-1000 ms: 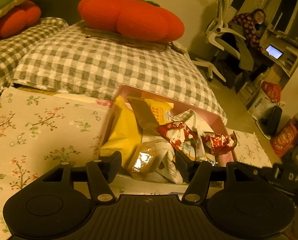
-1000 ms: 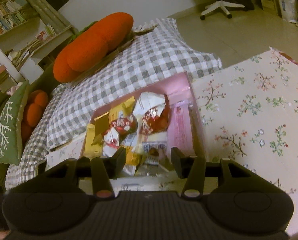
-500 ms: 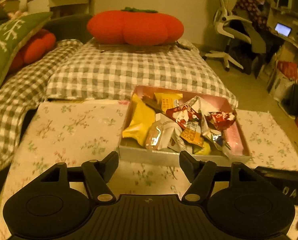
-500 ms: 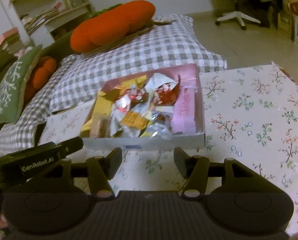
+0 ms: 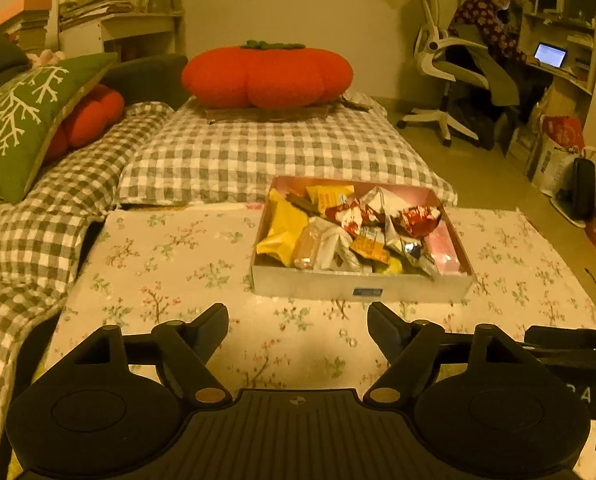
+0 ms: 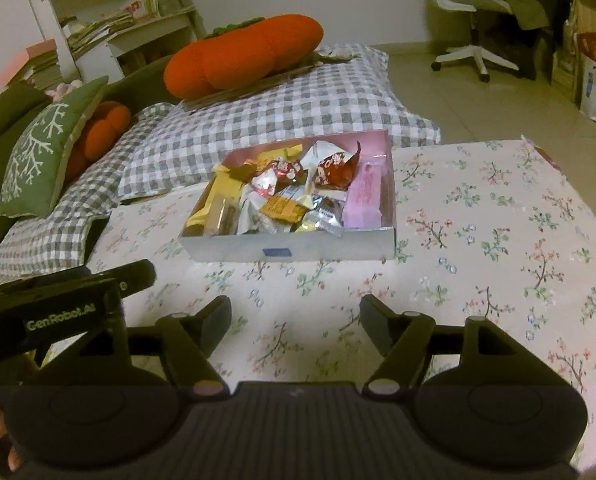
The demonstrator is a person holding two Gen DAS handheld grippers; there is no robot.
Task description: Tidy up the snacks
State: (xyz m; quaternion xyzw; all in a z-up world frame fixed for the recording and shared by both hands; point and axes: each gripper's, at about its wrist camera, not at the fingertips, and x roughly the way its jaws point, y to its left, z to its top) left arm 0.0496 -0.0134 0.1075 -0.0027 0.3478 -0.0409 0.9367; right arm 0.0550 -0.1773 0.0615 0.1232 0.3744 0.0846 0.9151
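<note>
2 tools hang above the floral-clothed counter [image 5: 170, 248], both pointing down and forward at the snack box [image 5: 361, 286]. Taking them from left to right: the left tool [image 5: 298, 322] has its jaws spread wide and they have just been opening further, with nothing between them but bare cloth. The box sits ahead of it and slightly to its right, well clear of the fingertips. The right tool [image 6: 296, 316] is beside it, its jaws likewise parted and just opened further, also empty; from here the box lies straight ahead, apart from the fingertips. In the left view the right tool's body shows at the far right edge, so the 2 are held close together, side by side.

The snacks [image 6: 282, 200] are all heaped inside the box: a yellow bag [image 5: 284, 228] at its left, crinkled red and silver wrappers in the middle, a pink pack [image 6: 367, 196] along its right wall. No loose snack shows on the cloth, so the sorting looks finished, and the wide, empty jaws held off from the box suit a pull-away rather than another pick.
</note>
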